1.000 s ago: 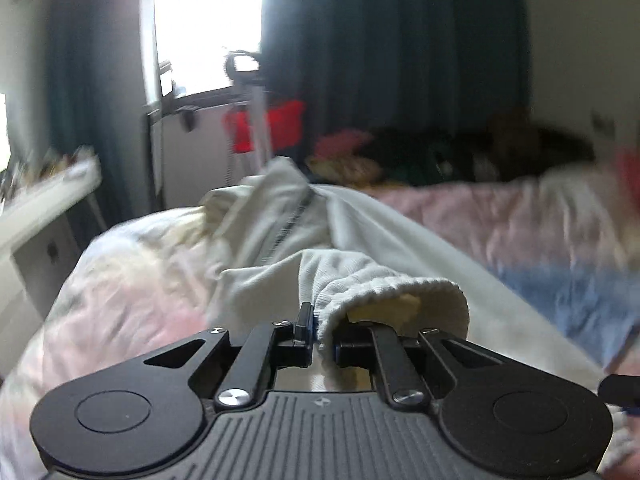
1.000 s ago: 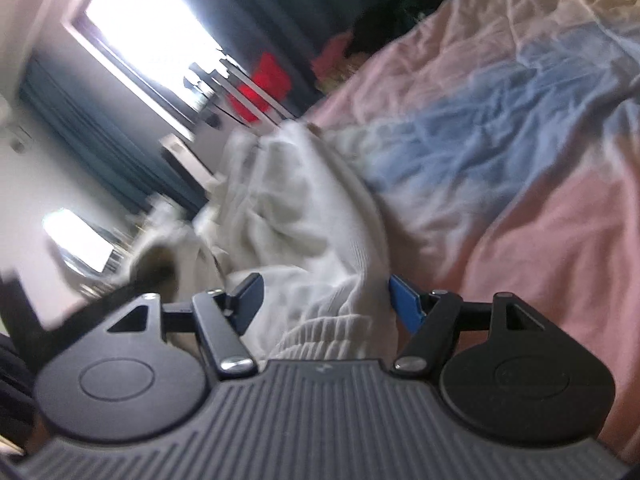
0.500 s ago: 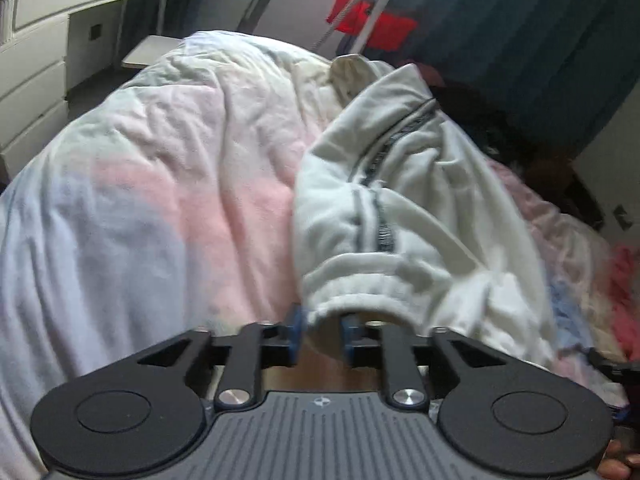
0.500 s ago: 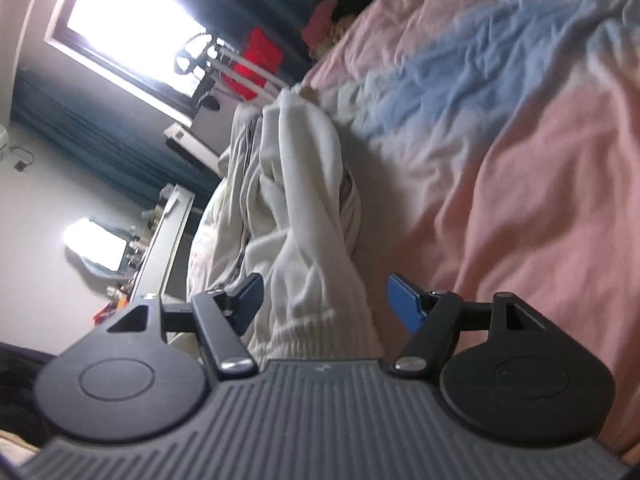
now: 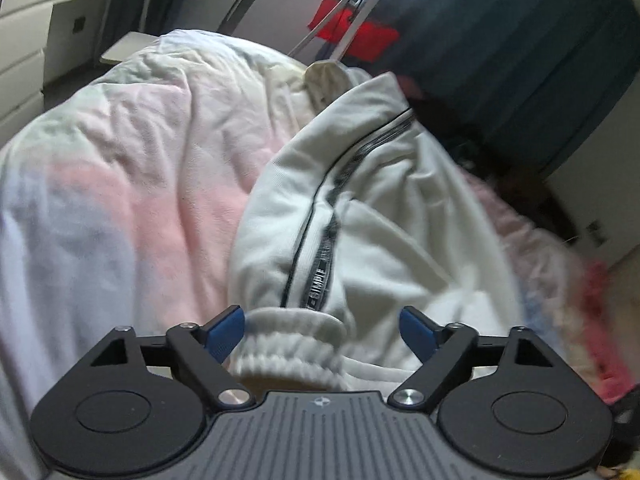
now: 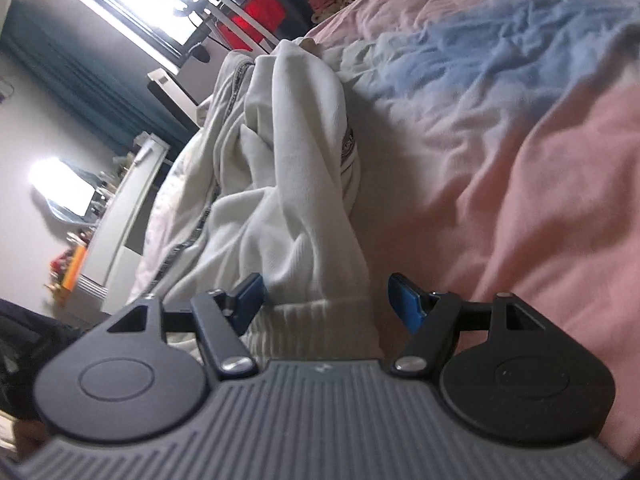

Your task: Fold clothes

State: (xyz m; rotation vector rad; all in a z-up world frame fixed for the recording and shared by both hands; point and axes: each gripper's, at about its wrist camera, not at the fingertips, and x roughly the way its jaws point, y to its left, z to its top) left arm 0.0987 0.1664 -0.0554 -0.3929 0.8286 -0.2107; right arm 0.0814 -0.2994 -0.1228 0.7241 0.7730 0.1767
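A: Left wrist view first. Where's the garment?

B: The white zip jacket [image 5: 360, 208] lies rumpled on the pastel duvet [image 5: 120, 184], stretching away from the left gripper [image 5: 322, 332], its zipper running roughly along the claw's line of sight. A ribbed cuff [image 5: 292, 344] sits between the spread blue pads, which aren't pressing it.

A: Anything in the way?

B: Only bedding; a red item [image 5: 356, 36] on a rack and a dark curtain [image 5: 520, 40] stand well beyond.

A: Right wrist view?

B: The right gripper [image 6: 324, 300] is spread too, with another ribbed cuff [image 6: 320, 320] lying loose between its pads (nearer the left pad). That sleeve runs straight ahead. Bare pink duvet lies to the right. Each claw is nearest its own cuff.
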